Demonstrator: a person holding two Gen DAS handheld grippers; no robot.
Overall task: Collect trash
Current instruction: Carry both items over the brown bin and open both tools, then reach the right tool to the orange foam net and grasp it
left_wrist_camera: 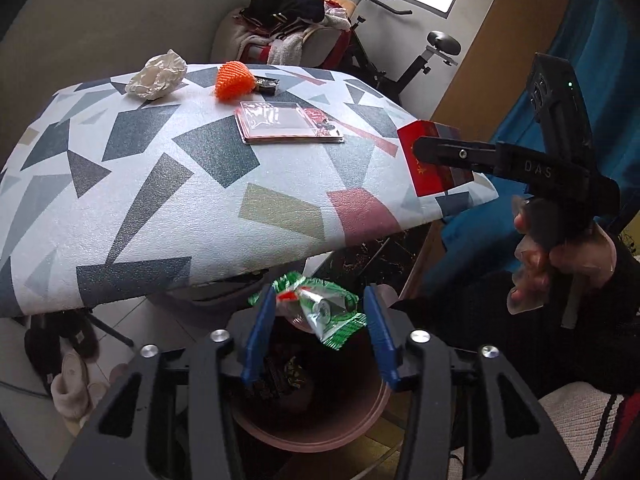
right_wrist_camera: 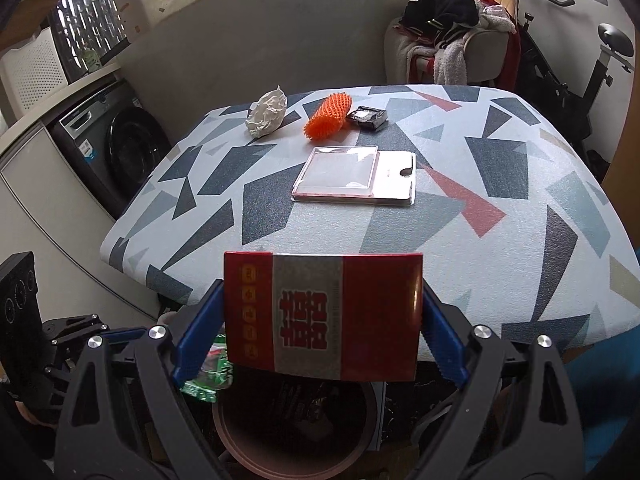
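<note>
My left gripper (left_wrist_camera: 320, 312) is open above a brown bin (left_wrist_camera: 312, 412). A green and silver wrapper (left_wrist_camera: 324, 312) hangs between its fingers, touching the left one; it also shows in the right wrist view (right_wrist_camera: 206, 372). My right gripper (right_wrist_camera: 322, 320) is shut on a red box (right_wrist_camera: 322, 316) at the table's near edge, above the bin (right_wrist_camera: 296, 428); the box also shows in the left wrist view (left_wrist_camera: 436, 158). On the patterned table (right_wrist_camera: 480, 200) lie a crumpled white paper (right_wrist_camera: 266, 111), an orange foam net (right_wrist_camera: 328, 116), a dark wrapper (right_wrist_camera: 367, 117) and a clear plastic package (right_wrist_camera: 356, 176).
A washing machine (right_wrist_camera: 116, 148) stands left of the table. A chair piled with clothes (right_wrist_camera: 452, 40) and an exercise bike (right_wrist_camera: 576, 60) stand behind it. Slippers (left_wrist_camera: 68, 364) lie on the floor under the table. A blue cloth (left_wrist_camera: 552, 128) hangs on the right.
</note>
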